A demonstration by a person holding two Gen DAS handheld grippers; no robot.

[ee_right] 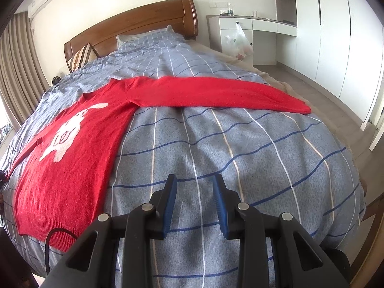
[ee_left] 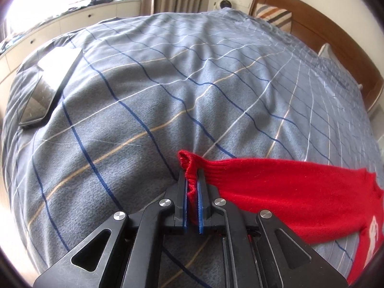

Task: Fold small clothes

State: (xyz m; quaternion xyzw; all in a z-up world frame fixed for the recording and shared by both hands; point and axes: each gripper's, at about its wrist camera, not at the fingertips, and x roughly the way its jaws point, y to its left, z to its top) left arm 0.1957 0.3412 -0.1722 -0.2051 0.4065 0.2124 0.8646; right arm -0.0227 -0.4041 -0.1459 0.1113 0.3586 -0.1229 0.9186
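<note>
A small red knitted sweater (ee_right: 79,139) with a white animal figure lies flat on the grey checked bedcover (ee_right: 240,148). Its right sleeve (ee_right: 216,93) stretches out sideways towards the bed's right edge. In the left wrist view my left gripper (ee_left: 192,175) is shut on the ribbed cuff of the other sleeve (ee_left: 276,187), with the cuff end poking out past the pads. My right gripper (ee_right: 195,180) is open and empty, low over the bare bedcover to the right of the sweater's body.
A black phone (ee_left: 48,86) lies on the bedcover to the far left in the left wrist view. A wooden headboard (ee_right: 134,26) and pillows close the bed's far end. A white cabinet with a plastic bag (ee_right: 237,43) stands past the bed's right side.
</note>
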